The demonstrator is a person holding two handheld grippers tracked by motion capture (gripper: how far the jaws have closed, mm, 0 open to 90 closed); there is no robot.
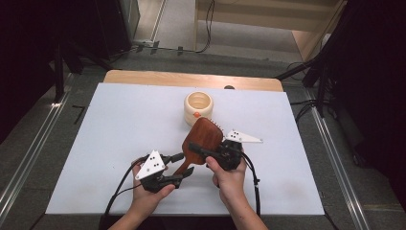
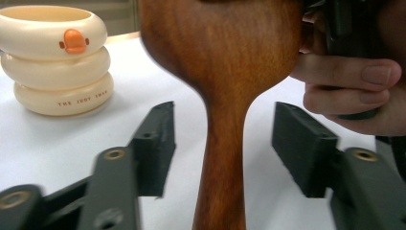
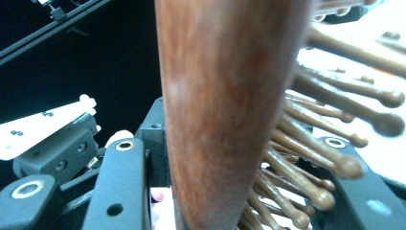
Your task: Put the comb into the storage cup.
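Note:
A brown wooden hairbrush (image 1: 203,135) is held above the white table, its head toward the far side and its handle (image 2: 221,158) slanting down to the near left. My right gripper (image 1: 203,151) is shut on the brush head (image 3: 225,96), one jaw against the smooth back and the other among the bristles (image 3: 306,158). Around the handle, my left gripper (image 1: 180,167) stands open, with a gap on each side between handle and jaws in the left gripper view. The right hand's fingers (image 2: 354,76) show beside the head.
A cream ringed cup (image 1: 198,106) with an orange duck mark (image 2: 72,40) stands just beyond the brush. The table's white cover (image 1: 119,124) spreads wide to the left and right. Dark stands and cables surround the table.

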